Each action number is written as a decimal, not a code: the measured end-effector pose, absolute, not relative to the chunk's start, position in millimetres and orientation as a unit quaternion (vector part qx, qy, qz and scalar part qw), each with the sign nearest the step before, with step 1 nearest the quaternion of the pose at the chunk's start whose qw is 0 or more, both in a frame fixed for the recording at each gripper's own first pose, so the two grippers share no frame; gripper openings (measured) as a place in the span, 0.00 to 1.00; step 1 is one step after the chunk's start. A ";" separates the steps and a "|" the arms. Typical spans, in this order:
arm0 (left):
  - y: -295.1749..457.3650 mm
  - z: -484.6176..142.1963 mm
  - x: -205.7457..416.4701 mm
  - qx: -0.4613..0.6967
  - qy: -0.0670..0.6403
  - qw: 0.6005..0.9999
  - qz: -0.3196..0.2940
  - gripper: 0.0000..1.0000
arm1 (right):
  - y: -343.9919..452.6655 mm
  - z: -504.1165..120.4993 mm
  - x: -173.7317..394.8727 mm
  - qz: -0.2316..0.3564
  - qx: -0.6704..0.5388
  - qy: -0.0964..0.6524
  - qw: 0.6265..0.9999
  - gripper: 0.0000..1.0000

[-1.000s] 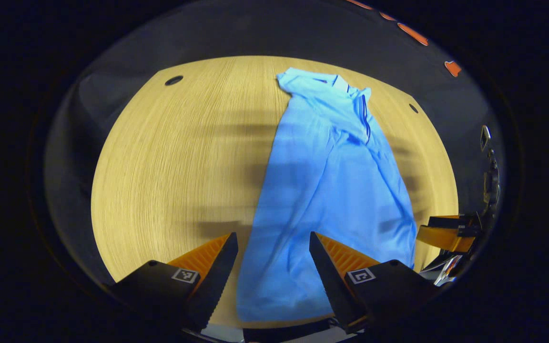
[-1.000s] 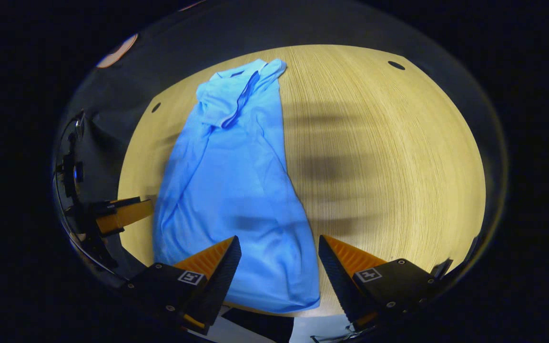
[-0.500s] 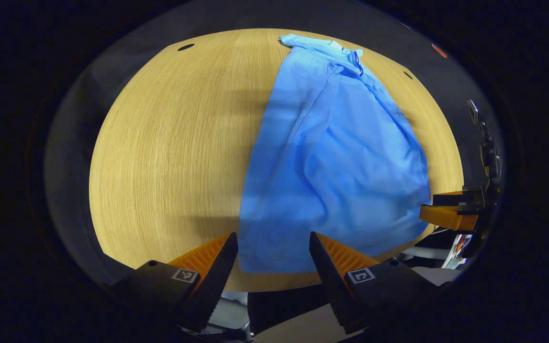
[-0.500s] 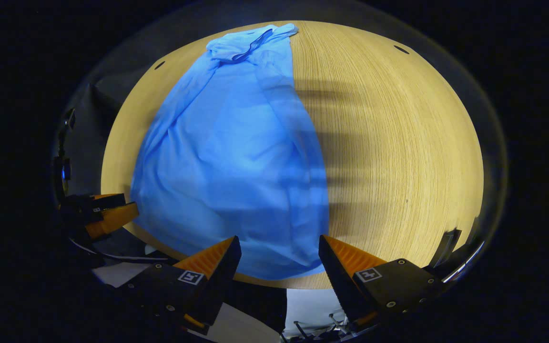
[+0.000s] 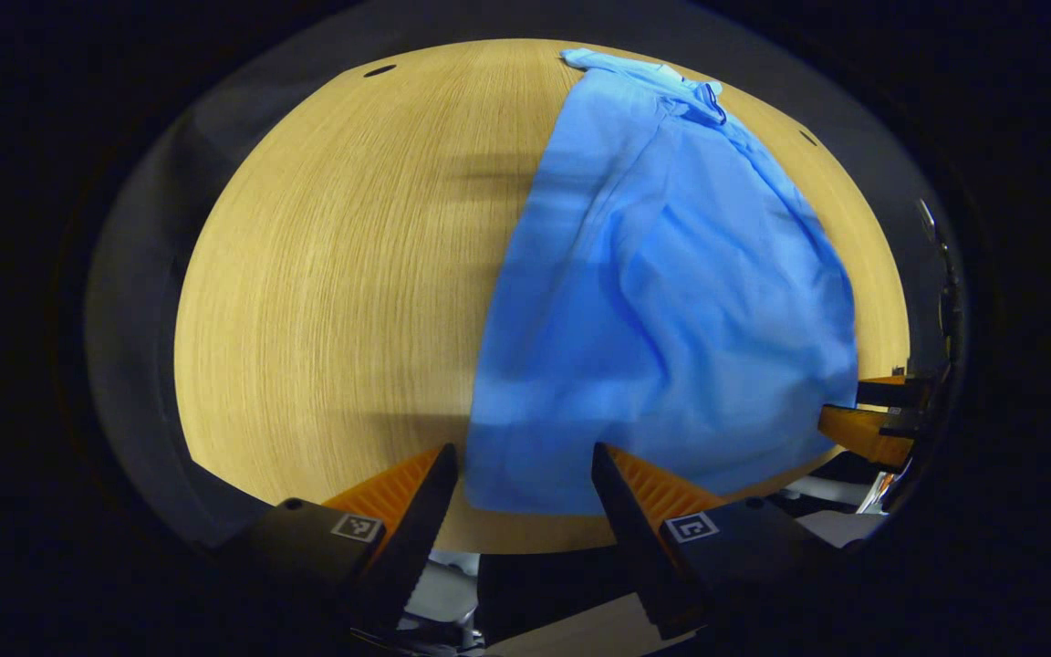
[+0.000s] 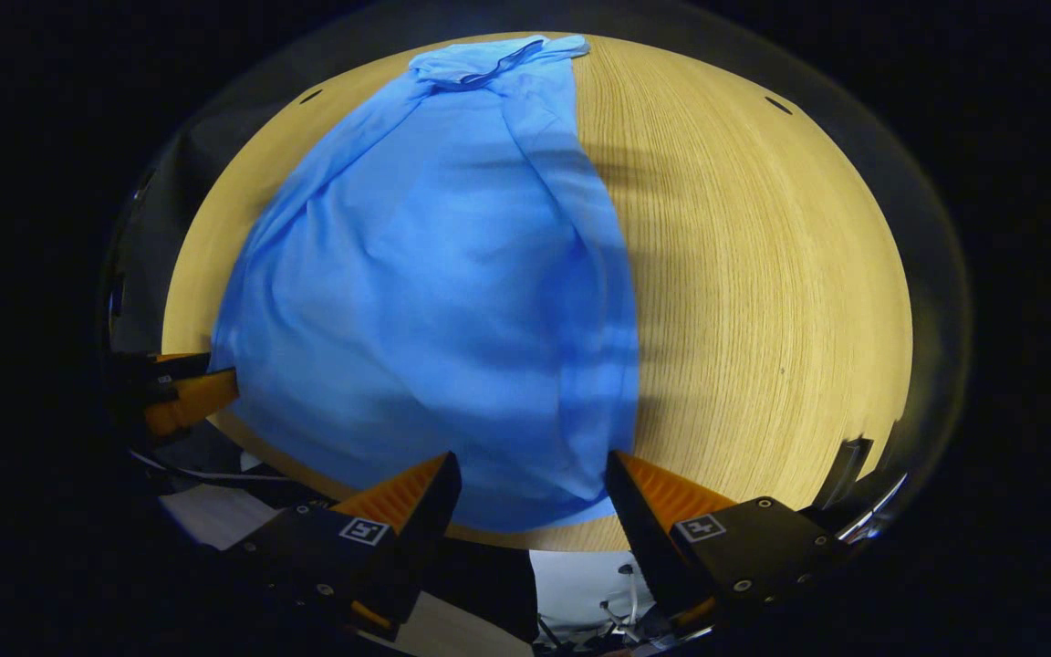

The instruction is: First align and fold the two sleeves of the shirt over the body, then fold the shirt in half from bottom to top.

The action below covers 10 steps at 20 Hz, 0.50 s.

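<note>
Both grippers have drawn back toward the near edge of the table since a second ago, so the shirt's hem, which then ran under the fingers, now lies just ahead of the fingertips with bare wood and the table's lip showing below it.

In the left gripper view the left gripper (image 5: 524, 474) has its fingers spread apart with nothing between them, the near left corner of the shirt (image 5: 662, 301) sitting in the gap at about 12 o'clock from the tips. The other tool's fingers poke in at 3 o'clock beside the hem's far corner. In the right gripper view the right gripper (image 6: 533, 479) is likewise spread and empty, lined up on the near right corner of the shirt (image 6: 434, 292).

The shirt lies as a long narrow strip on the wooden table (image 5: 325, 274), collar (image 5: 685, 91) at the far end near 1 o'clock in the left gripper view, hem nearest the person. Its sides look turned in, so the sleeves seem already folded over the body, though the cloth is rumpled and I cannot pick out each sleeve.

My reading is that the grippers sit one at each hem corner, low and open, in order to pinch both corners together and carry the bottom up to the collar evenly. Backing off gives room to slide the lower fingers under the hem.
</note>
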State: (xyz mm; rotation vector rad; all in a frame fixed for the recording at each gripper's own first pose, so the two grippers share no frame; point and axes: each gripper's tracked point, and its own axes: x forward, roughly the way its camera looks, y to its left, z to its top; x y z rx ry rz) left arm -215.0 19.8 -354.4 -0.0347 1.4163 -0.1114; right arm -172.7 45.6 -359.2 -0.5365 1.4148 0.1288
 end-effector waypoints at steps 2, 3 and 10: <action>18.1 -354.8 -215.0 -0.008 0.650 0.758 -0.054 0.95 | 45.6 -360.2 -173.3 0.058 -0.260 0.634 0.726 0.98; 17.7 -354.7 -215.1 -0.010 0.650 0.758 -0.053 0.96 | 44.8 -359.7 -174.4 0.059 -0.270 0.632 0.724 0.97; 4.5 -353.1 -213.9 -0.005 0.643 0.761 -0.084 0.43 | 45.1 -358.9 -174.2 0.054 -0.268 0.639 0.719 0.32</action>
